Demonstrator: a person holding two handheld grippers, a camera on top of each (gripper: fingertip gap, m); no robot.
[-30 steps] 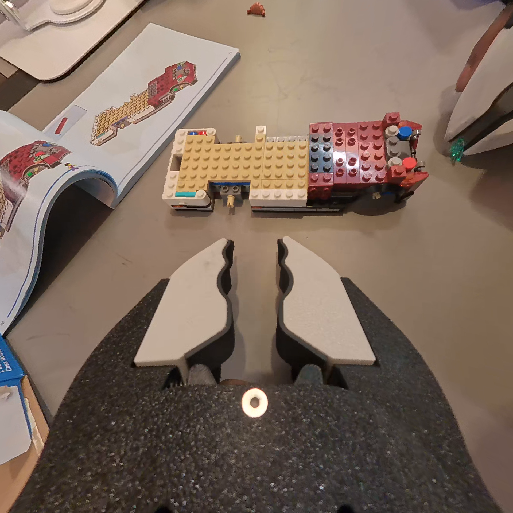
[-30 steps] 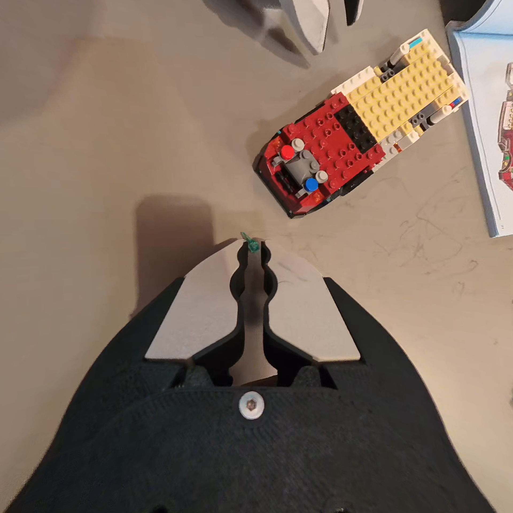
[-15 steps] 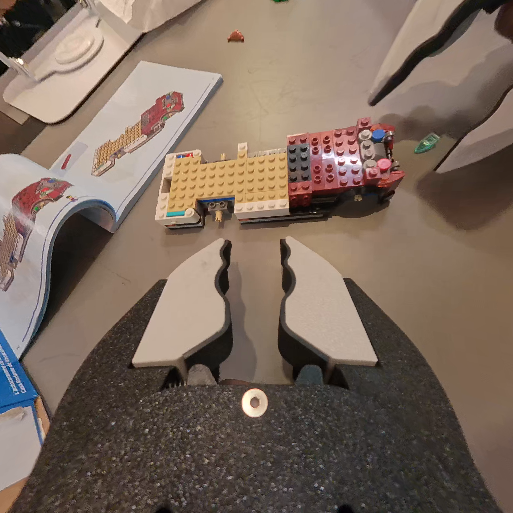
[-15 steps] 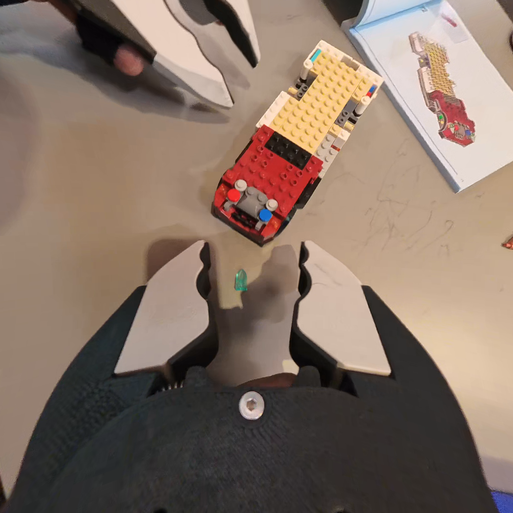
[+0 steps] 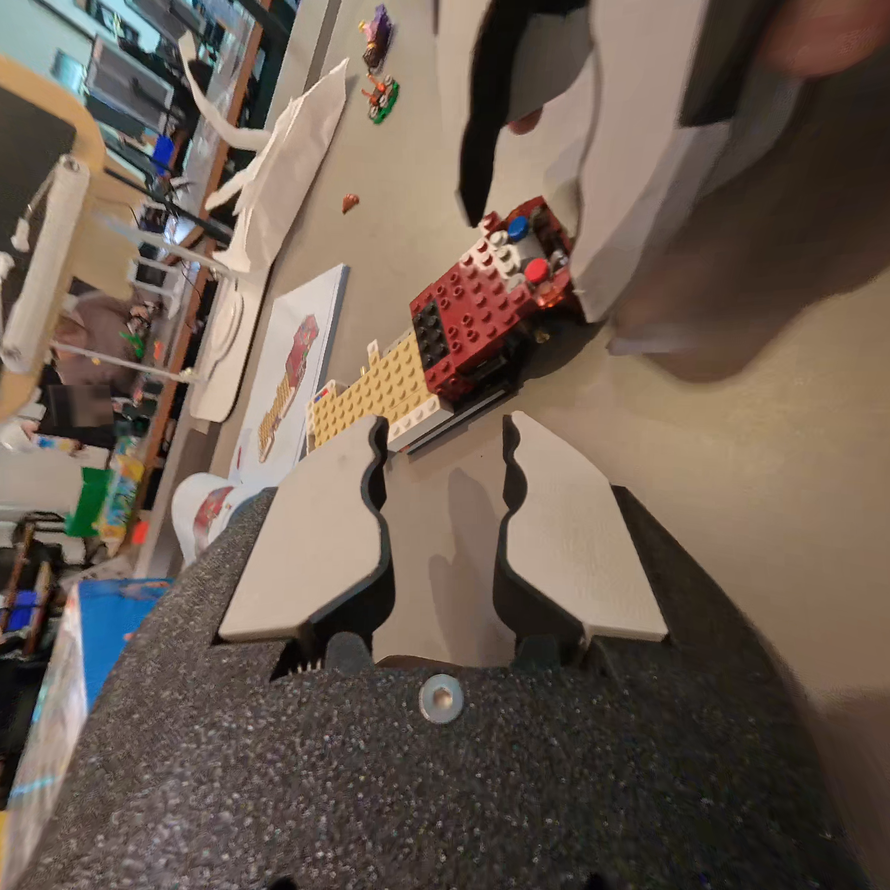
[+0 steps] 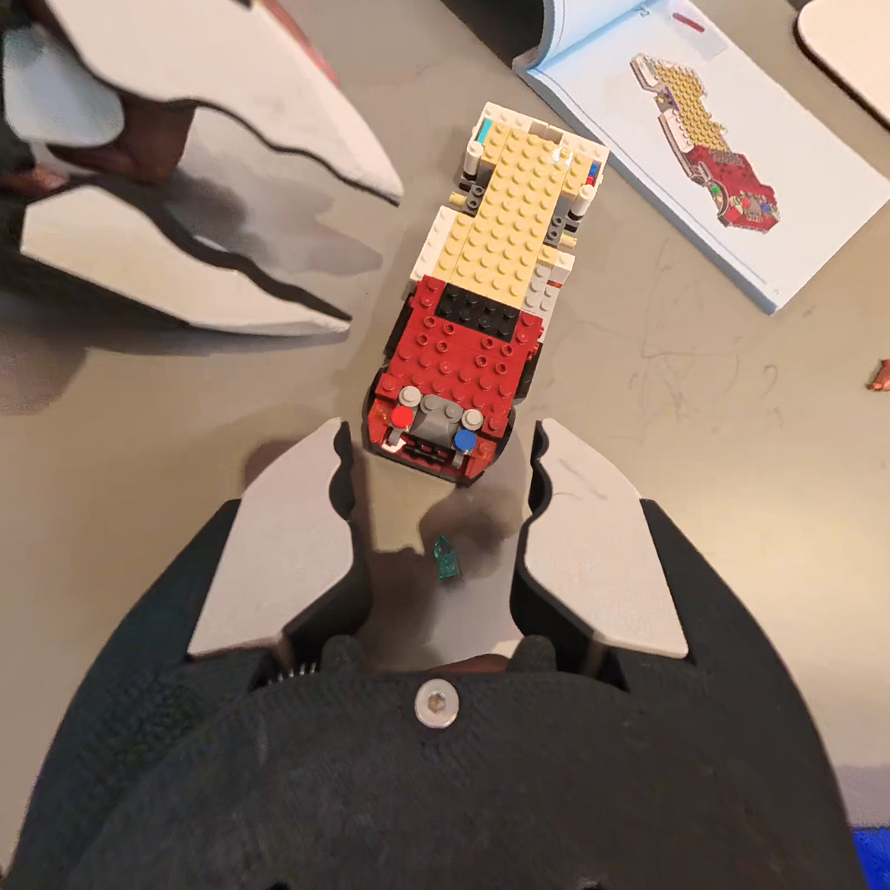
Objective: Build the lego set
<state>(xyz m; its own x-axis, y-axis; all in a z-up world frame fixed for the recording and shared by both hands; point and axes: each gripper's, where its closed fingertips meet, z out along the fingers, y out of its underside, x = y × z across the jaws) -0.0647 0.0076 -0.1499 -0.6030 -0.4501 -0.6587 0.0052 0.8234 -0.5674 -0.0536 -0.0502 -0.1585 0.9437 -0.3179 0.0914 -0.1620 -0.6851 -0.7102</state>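
Both grippers now stand open and empty: the right gripper (image 6: 437, 433) has dropped its green stud (image 6: 446, 558) and straddles the model's (image 6: 481, 289) red end; the left gripper (image 5: 444, 424) has tilted beside it.

Red-and-tan brick vehicle (image 6: 486, 298) flat on table (image 6: 674, 481), green stud (image 6: 445, 558) beside
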